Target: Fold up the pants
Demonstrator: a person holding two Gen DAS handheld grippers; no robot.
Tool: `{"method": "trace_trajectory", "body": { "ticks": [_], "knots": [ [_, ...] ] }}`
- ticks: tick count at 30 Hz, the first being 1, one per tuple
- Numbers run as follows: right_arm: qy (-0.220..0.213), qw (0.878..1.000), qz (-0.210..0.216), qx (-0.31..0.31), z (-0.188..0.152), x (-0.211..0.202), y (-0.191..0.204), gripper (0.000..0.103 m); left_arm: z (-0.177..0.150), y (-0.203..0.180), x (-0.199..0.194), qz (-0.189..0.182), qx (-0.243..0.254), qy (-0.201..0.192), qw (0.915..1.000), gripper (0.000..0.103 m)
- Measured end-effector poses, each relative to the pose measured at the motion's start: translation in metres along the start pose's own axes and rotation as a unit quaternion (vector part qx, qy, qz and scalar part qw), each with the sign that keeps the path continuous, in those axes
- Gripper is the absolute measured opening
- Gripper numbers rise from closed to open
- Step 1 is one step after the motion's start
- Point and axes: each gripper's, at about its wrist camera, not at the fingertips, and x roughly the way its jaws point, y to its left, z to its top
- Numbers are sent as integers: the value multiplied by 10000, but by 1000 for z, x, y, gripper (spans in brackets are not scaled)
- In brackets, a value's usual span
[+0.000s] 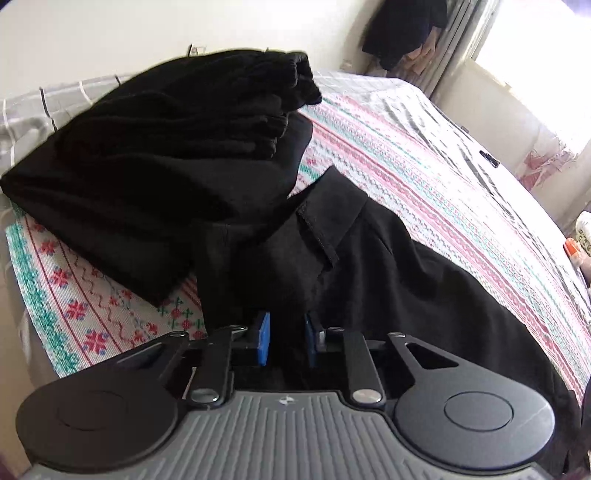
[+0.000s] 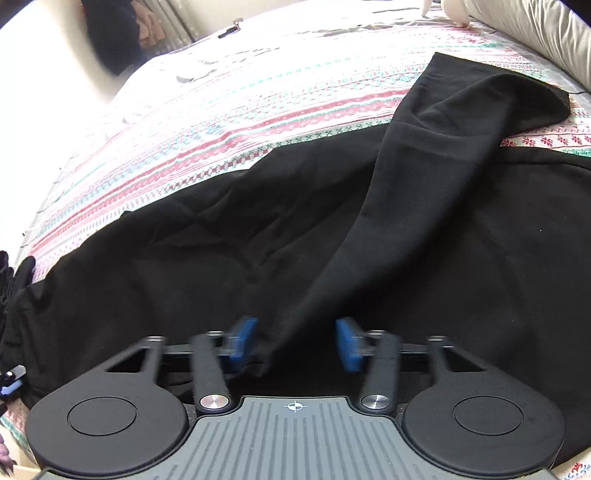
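Black pants [image 1: 369, 266] lie spread across the patterned bedspread [image 1: 424, 155]. In the left wrist view my left gripper [image 1: 287, 338] has its blue pads close together with black fabric of the pants' waist end between them. In the right wrist view the pants [image 2: 221, 240] stretch across the bed, and one leg [image 2: 424, 147] lies folded diagonally over the rest. My right gripper [image 2: 295, 343] stands over this leg's near end, its blue pads wide apart with cloth lying loose between them.
A stack of folded black clothes [image 1: 166, 140] sits on the bed to the left of the pants. A small dark object [image 1: 489, 158] lies farther on the bedspread. A pillow [image 2: 535, 33] is at the far right. Dark clothes [image 1: 402, 29] hang by the window.
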Motion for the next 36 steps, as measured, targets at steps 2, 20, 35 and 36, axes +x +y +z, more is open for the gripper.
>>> {"method": "trace_trajectory", "body": {
  "ticks": [2, 20, 35, 36],
  "knots": [
    [-143, 9998, -135, 77, -2, -3, -1, 11, 2, -3, -8, -8, 85, -177, 9998, 38],
    [-614, 9938, 484, -787, -46, -80, 16, 3, 10, 30, -44, -258, -58, -448, 9986, 31],
    [204, 9870, 419, -1538, -97, -53, 15, 4, 6, 37, -28, 299, -382, 248, 9985, 34],
    [237, 9865, 446, -1556, -96, -54, 14, 11, 6, 36, -29, 298, -363, 232, 9986, 36]
  ]
}}
